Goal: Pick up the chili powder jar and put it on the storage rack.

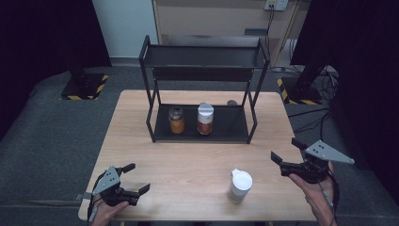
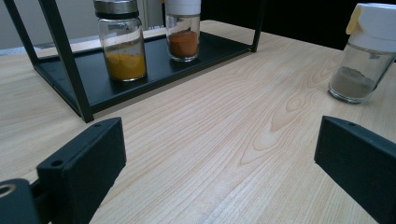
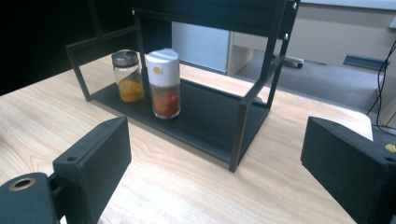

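The left gripper point(image 1: 133, 178) is sitting low at the near left corner of the table point(image 1: 188, 155), its jaws standing spread with nothing between them. The right gripper point(image 1: 285, 150) is hanging above the near right edge, tilted toward the rack point(image 1: 150, 89); its jaws are also standing wide apart and empty.

A white-capped jar point(image 1: 240, 186) of grey powder is standing upright on the bare table between the two grippers, nearer the right one and apart from both. In the left gripper view the jar point(image 2: 364, 51) is showing ahead and to the right of the right-hand jaw.

Beyond both grippers, the rack is holding two jars on its bottom shelf: a metal-capped yellow jar point(image 1: 177, 120) and, just beside it, a white-capped red jar point(image 1: 205, 119). In the right gripper view they are standing ahead of the left-hand jaw, the yellow jar point(image 3: 127, 77) farther back and the red jar point(image 3: 164, 84) nearer.
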Tool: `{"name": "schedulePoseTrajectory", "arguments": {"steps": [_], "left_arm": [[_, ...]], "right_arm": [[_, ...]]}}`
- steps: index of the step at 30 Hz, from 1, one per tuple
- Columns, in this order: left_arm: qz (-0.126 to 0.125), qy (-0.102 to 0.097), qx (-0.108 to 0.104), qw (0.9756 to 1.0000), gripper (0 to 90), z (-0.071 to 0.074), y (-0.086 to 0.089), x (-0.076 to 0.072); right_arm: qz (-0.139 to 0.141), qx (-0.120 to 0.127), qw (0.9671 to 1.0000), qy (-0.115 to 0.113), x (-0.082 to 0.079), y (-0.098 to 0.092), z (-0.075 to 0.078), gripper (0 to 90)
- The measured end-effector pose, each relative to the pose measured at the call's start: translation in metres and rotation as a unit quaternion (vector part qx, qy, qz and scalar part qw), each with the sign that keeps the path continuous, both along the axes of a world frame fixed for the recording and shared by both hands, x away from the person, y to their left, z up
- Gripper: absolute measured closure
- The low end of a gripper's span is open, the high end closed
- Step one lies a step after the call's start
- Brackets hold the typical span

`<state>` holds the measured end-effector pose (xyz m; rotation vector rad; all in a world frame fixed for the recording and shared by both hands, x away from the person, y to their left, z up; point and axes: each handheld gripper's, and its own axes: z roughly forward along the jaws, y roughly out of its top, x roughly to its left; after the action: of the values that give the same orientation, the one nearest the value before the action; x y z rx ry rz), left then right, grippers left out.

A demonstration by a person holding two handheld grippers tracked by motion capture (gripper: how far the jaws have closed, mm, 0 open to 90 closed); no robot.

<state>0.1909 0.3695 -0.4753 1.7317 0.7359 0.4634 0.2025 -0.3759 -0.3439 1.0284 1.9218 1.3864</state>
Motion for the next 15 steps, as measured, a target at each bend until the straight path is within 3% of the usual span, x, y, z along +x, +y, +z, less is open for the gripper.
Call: {"name": "schedulePoseTrajectory", "arguments": {"steps": [15], "left_arm": [[0.000,0.000,0.002,1.0000,1.4,0.000,0.000,0.000]], "right_arm": [[-0.024,0.009,0.9995,0.016,-0.022,-0.006,-0.048,8.4]]}}
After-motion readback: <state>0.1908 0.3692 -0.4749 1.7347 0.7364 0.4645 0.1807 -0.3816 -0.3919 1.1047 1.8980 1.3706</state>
